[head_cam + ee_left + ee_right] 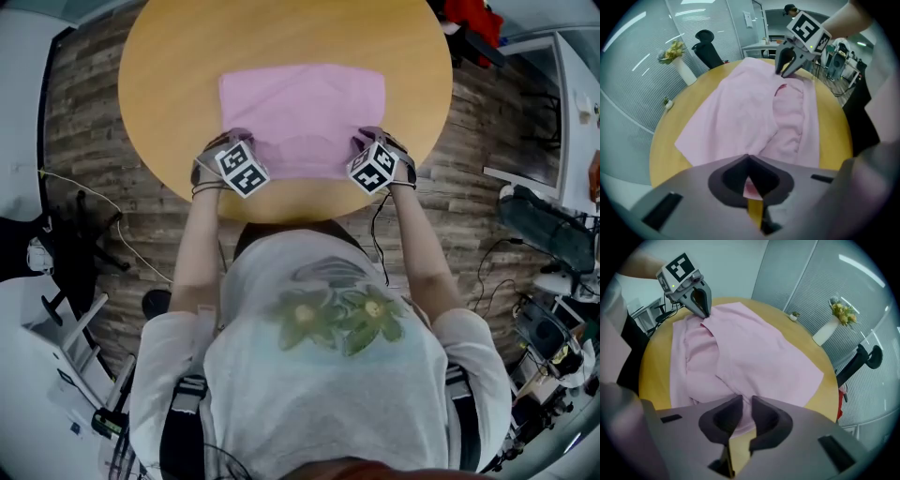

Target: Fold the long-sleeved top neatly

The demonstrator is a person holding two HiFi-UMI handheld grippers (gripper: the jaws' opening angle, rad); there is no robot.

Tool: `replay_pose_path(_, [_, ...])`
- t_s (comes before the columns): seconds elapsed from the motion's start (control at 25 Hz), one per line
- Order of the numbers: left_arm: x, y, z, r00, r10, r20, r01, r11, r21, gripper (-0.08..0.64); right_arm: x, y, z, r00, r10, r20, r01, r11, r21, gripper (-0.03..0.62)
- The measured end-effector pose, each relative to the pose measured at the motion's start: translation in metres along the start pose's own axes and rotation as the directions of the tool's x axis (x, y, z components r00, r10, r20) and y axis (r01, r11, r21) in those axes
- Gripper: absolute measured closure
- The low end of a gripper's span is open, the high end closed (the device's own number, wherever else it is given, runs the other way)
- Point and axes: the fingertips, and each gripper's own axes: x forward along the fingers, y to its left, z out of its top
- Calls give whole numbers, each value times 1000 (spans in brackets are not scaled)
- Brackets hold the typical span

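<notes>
Holding a tool in each hand, a person leans over a round wooden table (178,75) with both forearms stretched toward its near side. At the person's left, the left gripper (749,159) points steeply down, its jaw tips pressed together on the near edge of the pink long-sleeved top (305,108), with a sliver of pink cloth caught between them. The right gripper (743,401) also points steeply down, at the other near corner. Its jaws stand a narrow slit apart, and the hem shows in that gap without the pads pressing on it. The top lies flat as a rough rectangle in the middle of the table, with some cloth already folded in over its body. The two near corners sit under the grippers, and the far edge is well short of the table's rim. Beyond the table stand a white vase of yellow flowers (677,58) and a black office chair (707,47), in front of a glass wall with blinds.
</notes>
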Motion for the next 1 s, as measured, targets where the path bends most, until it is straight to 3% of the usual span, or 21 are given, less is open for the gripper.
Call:
replay_pose_path(0.04, [-1,1,1,1000,-6,5,6,1000,-27,557,-2,0,1,1000,8,3,-8,1000,3,547])
replay_pose_path(0.24, [-27,18,3,995,10,97,11,979,-204,557,-25,-7,13,996,-3,85,-5,996,93,571])
replay_pose_path(0.36, [-33,13,8,990,29,140,-9,989,-147,551,-36,-8,15,992,-27,122,14,994,104,574])
replay_pose_path(0.44, [-24,-4,9,994,-12,106,17,998,-52,407,-37,-8,15,991,-42,130,30,995,93,574])
replay_pose_path(0.56, [-4,-14,5,998,-38,41,36,999,27,400,-36,-5,23,986,-51,156,43,997,58,572])
replay_pose_path(0.64, [1,-11,7,998,-45,35,45,999,3,400,-31,7,31,988,-10,156,13,1000,-22,540])
replay_pose_path(0.68, [2,-9,9,998,-58,36,58,998,-21,402,-26,13,35,990,14,142,-4,998,-70,464])
replay_pose_path(0.72, [3,-8,10,997,-75,35,76,996,-43,403,-19,18,37,992,28,121,-14,993,-118,431])
replay_pose_path(0.84, [6,-8,11,993,-116,25,118,989,-87,440,2,22,33,998,34,48,-23,977,-211,435])
replay_pose_path(0.92, [4,-6,13,991,-130,34,133,984,-117,518,4,22,32,998,57,30,-50,979,-200,490])
replay_pose_path(1.0, [-4,-2,16,988,-144,61,153,974,-165,543,-4,18,36,997,68,46,-60,986,-156,525])
